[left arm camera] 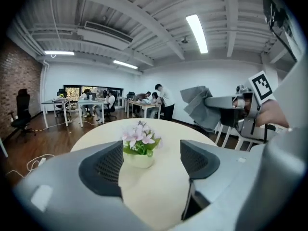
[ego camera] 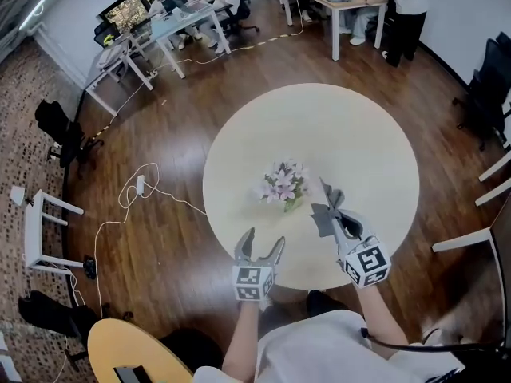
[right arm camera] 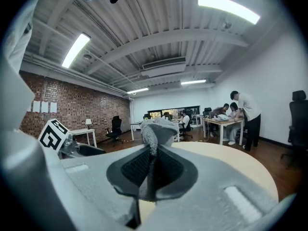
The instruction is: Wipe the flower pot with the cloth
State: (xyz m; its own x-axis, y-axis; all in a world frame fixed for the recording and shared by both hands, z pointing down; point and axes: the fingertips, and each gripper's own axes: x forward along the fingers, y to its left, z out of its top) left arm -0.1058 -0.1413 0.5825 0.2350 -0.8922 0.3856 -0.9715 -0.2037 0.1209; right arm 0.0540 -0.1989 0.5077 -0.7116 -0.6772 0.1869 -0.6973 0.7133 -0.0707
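A round cream table (ego camera: pixel 375 150) fills the middle of the head view. Near its centre stands the flower pot (ego camera: pixel 290 203), topped with pink blooms; from above the pot itself is mostly hidden, though it appears pale and low in the left gripper view (left arm camera: pixel 138 159). The grey cloth (ego camera: pixel 326 212) hangs just right of the pot, apart from it, pinched between the closed jaws of the right gripper (right arm camera: pixel 153 165). The left gripper (ego camera: pixel 264 238) hovers over the table's near edge, its jaws apart and empty, pointing toward the pot.
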